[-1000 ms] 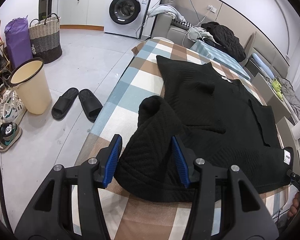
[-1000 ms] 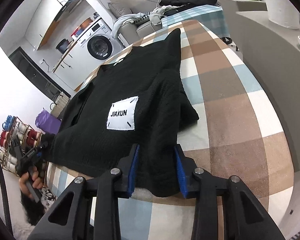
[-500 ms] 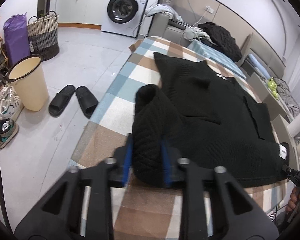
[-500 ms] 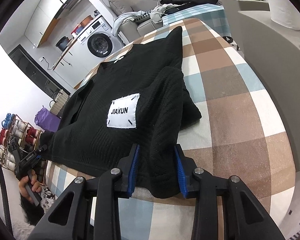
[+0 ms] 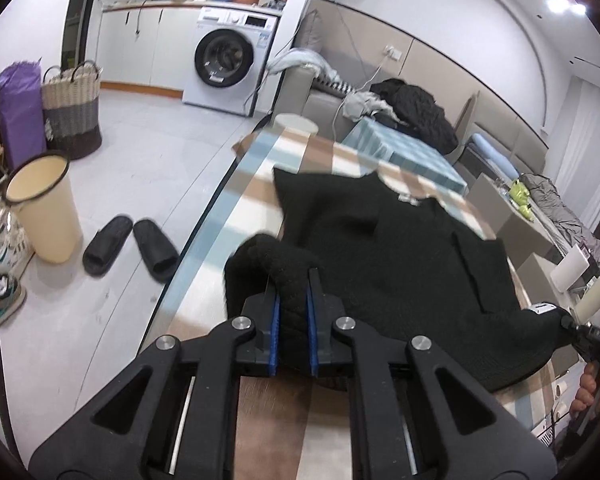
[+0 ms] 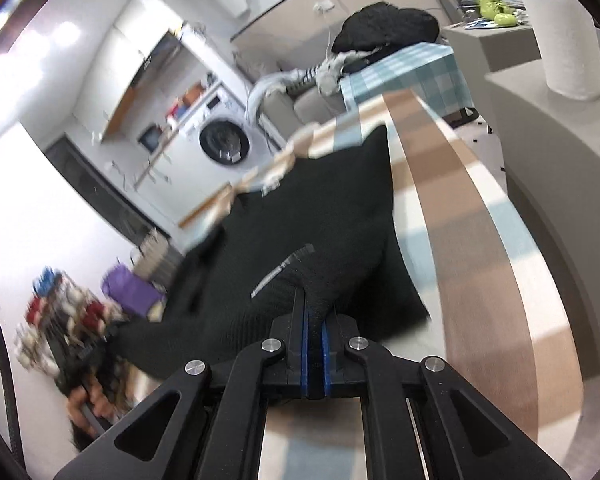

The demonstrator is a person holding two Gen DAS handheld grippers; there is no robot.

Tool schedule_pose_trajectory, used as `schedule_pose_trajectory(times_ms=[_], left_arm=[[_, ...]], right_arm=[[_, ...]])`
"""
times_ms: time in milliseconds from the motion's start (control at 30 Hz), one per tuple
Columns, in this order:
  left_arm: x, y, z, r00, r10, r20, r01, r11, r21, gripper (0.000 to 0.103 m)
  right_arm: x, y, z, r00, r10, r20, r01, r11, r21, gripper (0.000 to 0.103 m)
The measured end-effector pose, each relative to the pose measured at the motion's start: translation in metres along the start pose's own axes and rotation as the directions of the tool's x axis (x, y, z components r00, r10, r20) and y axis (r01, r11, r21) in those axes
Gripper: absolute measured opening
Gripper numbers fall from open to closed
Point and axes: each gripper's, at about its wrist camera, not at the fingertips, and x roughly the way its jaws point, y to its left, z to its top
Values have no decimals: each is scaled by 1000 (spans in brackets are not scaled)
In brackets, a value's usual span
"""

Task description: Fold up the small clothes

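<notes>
A black knit sweater (image 5: 380,248) lies spread on the checked tablecloth (image 5: 252,184). My left gripper (image 5: 293,280) has its blue pads pressed on a bunched fold at the sweater's near left corner, its jaws closing, and the cloth is lifted off the table. My right gripper (image 6: 315,304) pinches the sweater (image 6: 320,216) at its near right corner, jaws closing too, pulling the knit up into a tent. A white label (image 6: 280,272) shows edge-on just beyond it. The right gripper (image 5: 572,328) also shows at the far right of the left wrist view, in a hand.
On the floor to the left stand a cream bin (image 5: 44,208), black slippers (image 5: 130,246) and a wicker basket (image 5: 72,112). A washing machine (image 5: 228,64) and a sofa with clothes (image 5: 412,112) lie beyond. A counter (image 6: 560,140) with a paper roll (image 6: 568,32) flanks the table's right.
Both grippers have shut on the sweater's near corners and risen, lifting the near edge off the table. The white label has tipped from flat to edge-on.
</notes>
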Motion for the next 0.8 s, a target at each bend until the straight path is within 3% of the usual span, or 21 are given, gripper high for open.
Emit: schedule_pose_trajectory(times_ms=[267,500,733,800], left_arm=[[46,-21,66,998,-34,48,33,999,30,8],[131,-24,109,999,-35,-26,36,999,5,8],[191,-22,123,998,-9,-70,8,1000,-15,9],[200,-17,119,995,13,-99,-16,1000,-25,28]], right_arm=[[37,1,71,996,-6,91,-3,996,92,5],[89,-17,116,995,-54,80,37,978,208,5],[118,-21,136,991,-119,68,102,971,216,6],[125,-20,138,985,-169,44,157,968,194,13]])
